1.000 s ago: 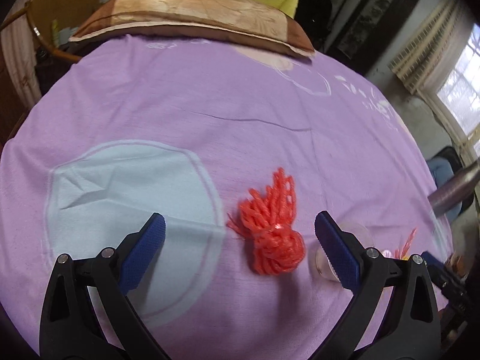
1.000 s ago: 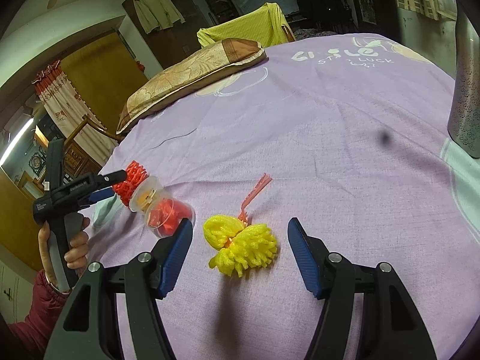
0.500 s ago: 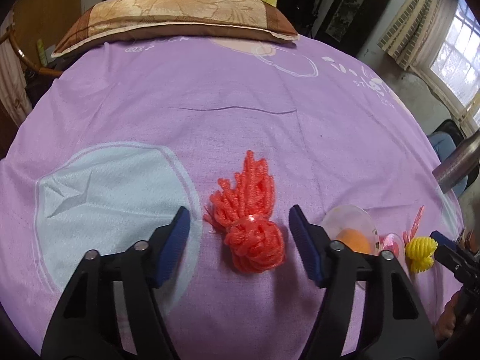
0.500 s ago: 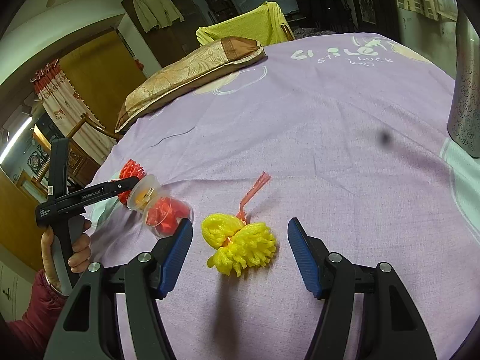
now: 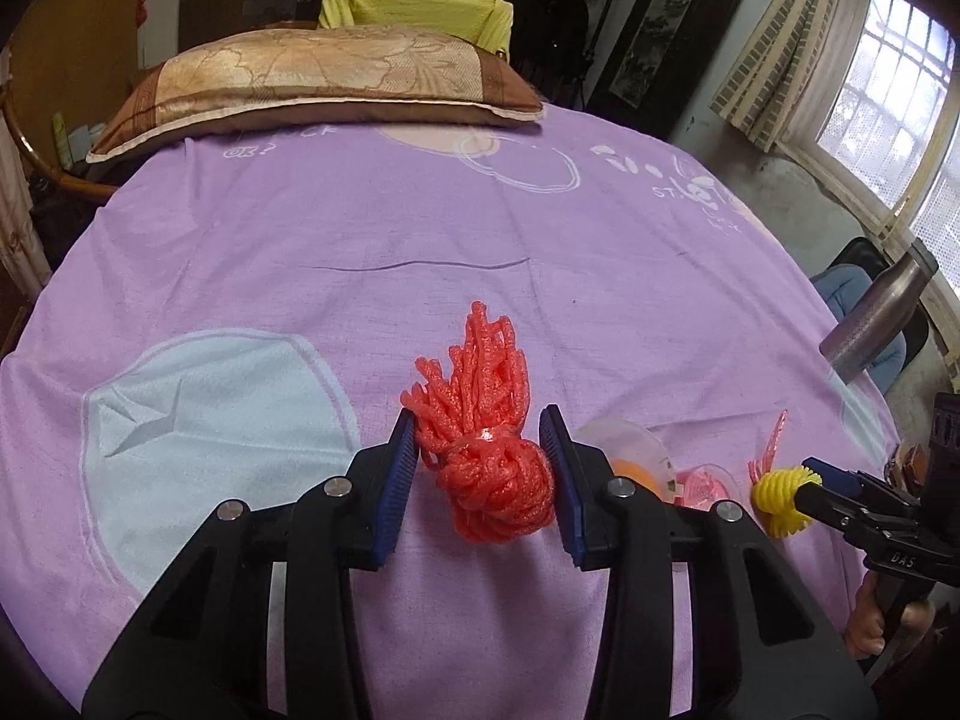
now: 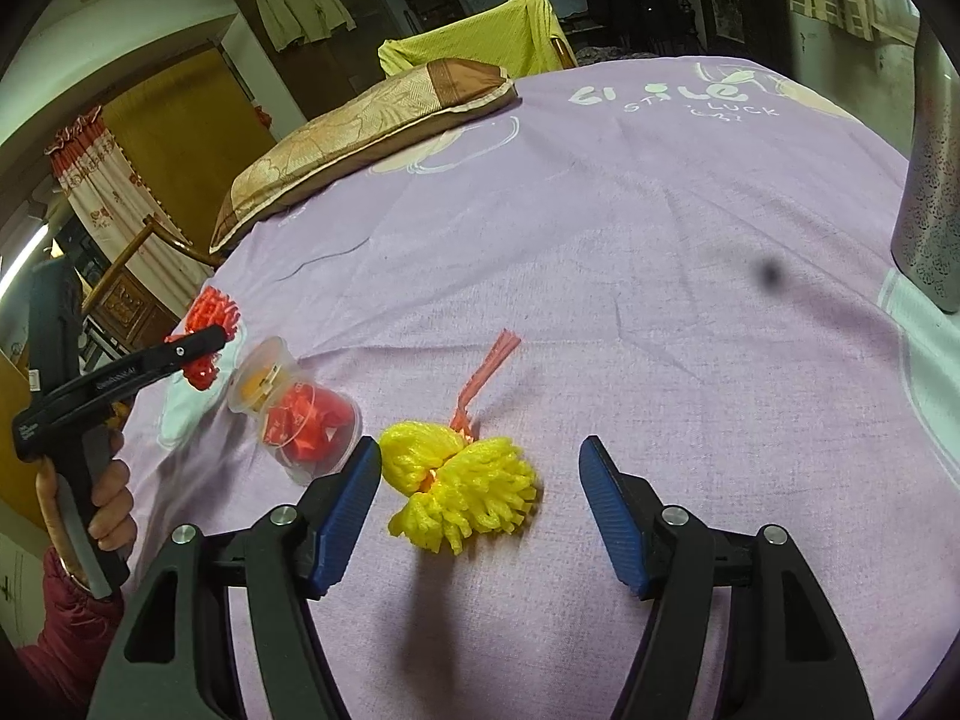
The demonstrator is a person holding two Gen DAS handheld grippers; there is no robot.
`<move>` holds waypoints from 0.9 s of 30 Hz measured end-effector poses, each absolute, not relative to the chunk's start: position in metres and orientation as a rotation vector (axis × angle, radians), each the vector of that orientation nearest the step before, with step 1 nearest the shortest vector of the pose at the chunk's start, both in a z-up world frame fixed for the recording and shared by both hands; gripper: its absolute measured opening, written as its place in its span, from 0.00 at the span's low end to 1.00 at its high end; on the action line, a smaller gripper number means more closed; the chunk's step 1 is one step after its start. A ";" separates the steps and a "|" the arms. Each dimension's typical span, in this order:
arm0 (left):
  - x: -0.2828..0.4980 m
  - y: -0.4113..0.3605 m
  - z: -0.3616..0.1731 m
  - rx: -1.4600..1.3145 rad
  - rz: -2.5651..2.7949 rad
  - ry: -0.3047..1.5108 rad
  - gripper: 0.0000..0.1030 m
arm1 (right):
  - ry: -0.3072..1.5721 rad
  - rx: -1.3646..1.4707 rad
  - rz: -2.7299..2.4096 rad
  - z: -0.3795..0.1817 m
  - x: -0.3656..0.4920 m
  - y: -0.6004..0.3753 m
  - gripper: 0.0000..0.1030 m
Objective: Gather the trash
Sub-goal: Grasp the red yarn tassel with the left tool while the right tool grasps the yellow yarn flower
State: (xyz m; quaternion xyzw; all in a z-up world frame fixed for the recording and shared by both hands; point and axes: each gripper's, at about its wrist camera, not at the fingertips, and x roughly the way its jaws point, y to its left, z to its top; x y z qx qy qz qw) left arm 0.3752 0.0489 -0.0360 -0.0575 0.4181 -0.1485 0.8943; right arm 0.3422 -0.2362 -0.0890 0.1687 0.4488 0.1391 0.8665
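Metal bottle (image 6: 927, 180) cut off by right frame edge; top not visible. Red foam net (image 6: 210, 330) partly hidden behind left gripper (image 6: 207, 341) finger. Clear cup (image 5: 636, 450) mostly hidden behind a gripper finger; contents unclear. Dark blurred spot (image 6: 769, 272) on sheet, unidentifiable.

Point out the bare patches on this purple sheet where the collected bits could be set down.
Bare: the wide sheet between the pillow and the red foam net; also between the yellow foam net and metal bottle. Crowded: the near strip with both nets and clear cups.
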 end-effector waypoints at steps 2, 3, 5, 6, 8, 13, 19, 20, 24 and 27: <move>0.374 0.048 -0.035 -0.120 -0.313 0.867 0.41 | 0.945 0.341 0.302 -0.089 0.342 -0.233 0.67; 0.373 0.048 -0.035 -0.120 -0.313 0.865 0.41 | 0.945 0.335 0.307 -0.089 0.342 -0.231 0.67; 0.373 0.048 -0.034 -0.119 -0.313 0.861 0.41 | 0.946 0.328 0.313 -0.089 0.341 -0.229 0.67; 0.372 0.048 -0.033 -0.119 -0.313 0.860 0.41 | 0.947 0.327 0.317 -0.089 0.341 -0.229 0.67; 0.372 0.047 -0.033 -0.122 -0.315 0.858 0.41 | 0.948 0.331 0.322 -0.089 0.341 -0.228 0.67; 0.370 0.046 -0.031 -0.122 -0.323 0.853 0.41 | 0.943 0.350 0.392 -0.089 0.341 -0.224 0.35; 0.363 0.046 -0.023 -0.127 -0.326 0.825 0.41 | 0.872 0.338 0.379 -0.078 0.335 -0.225 0.25; 0.361 0.046 -0.020 -0.130 -0.328 0.814 0.41 | 0.865 0.340 0.371 -0.076 0.333 -0.226 0.23; 0.343 0.043 -0.005 -0.150 -0.345 0.765 0.41 | 0.818 0.399 0.353 -0.066 0.321 -0.237 0.22; 0.324 0.033 0.004 -0.158 -0.374 0.732 0.41 | 0.806 0.395 0.343 -0.059 0.305 -0.241 0.22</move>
